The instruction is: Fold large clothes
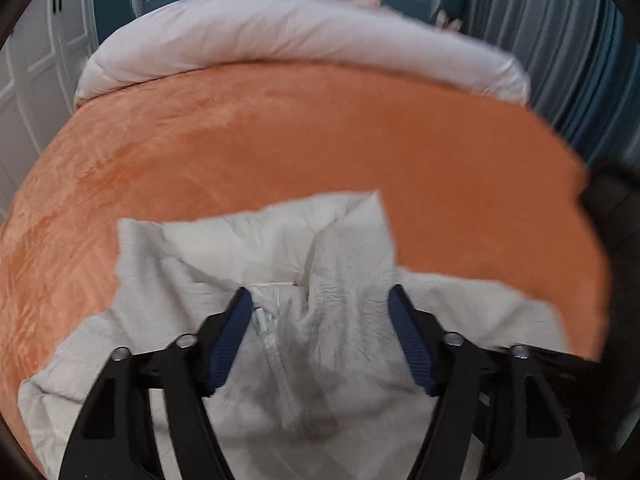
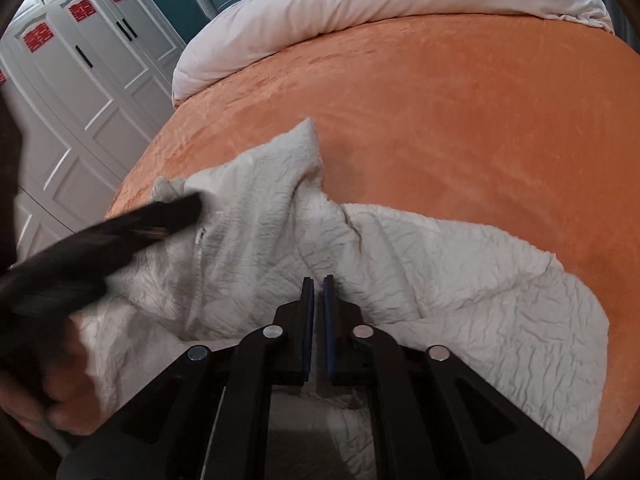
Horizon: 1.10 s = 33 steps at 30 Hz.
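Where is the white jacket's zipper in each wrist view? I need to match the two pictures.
Left wrist: the zipper runs down the lower centre, just right of the left-hand blue finger.
Right wrist: a short stretch shows left of centre, beside the blurred left gripper.
Shared landmark: the jacket's upturned collar.

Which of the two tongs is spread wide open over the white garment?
The left tongs: blue pads wide apart above the white garment and its zipper. The right tongs show only a thin slit.

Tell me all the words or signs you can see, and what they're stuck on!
"囍": a red paper-cut double-happiness sign, one on each of three white wardrobe doors.
White jacket, orange blanket, white duvet: no text visible.
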Each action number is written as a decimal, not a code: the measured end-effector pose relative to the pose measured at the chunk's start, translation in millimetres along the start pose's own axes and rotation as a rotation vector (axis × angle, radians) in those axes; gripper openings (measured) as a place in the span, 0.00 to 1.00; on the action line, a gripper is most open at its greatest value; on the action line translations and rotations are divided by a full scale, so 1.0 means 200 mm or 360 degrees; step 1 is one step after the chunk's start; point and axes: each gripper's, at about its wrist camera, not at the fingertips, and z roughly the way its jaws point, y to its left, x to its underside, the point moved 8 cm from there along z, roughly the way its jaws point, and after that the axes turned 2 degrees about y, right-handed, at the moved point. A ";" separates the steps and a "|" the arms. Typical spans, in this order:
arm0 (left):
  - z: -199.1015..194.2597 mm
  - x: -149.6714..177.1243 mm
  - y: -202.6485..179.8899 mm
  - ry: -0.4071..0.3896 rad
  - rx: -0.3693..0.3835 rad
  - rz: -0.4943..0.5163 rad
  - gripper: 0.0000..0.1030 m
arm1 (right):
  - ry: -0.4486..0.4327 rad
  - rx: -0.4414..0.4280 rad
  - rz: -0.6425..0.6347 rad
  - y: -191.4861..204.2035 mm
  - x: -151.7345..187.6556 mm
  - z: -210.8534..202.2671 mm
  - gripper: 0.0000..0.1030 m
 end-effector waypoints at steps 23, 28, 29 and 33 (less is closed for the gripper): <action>-1.08 0.86 0.74 -0.0115 -0.0242 -0.0353 0.77 | -0.0102 0.0147 0.0005 -0.29 0.62 -1.09 0.49; -1.36 1.52 0.93 0.0178 -0.0225 -0.0624 0.77 | 0.0161 0.0220 -0.0073 -0.34 1.12 -1.40 0.59; -1.40 1.62 0.93 0.0216 -0.0214 -0.0662 0.77 | 0.0190 0.0209 -0.0065 -0.33 1.17 -1.42 0.61; -1.54 1.97 0.88 0.0348 -0.0087 -0.0820 0.77 | 0.0395 0.0104 0.0023 -0.30 1.52 -1.52 0.63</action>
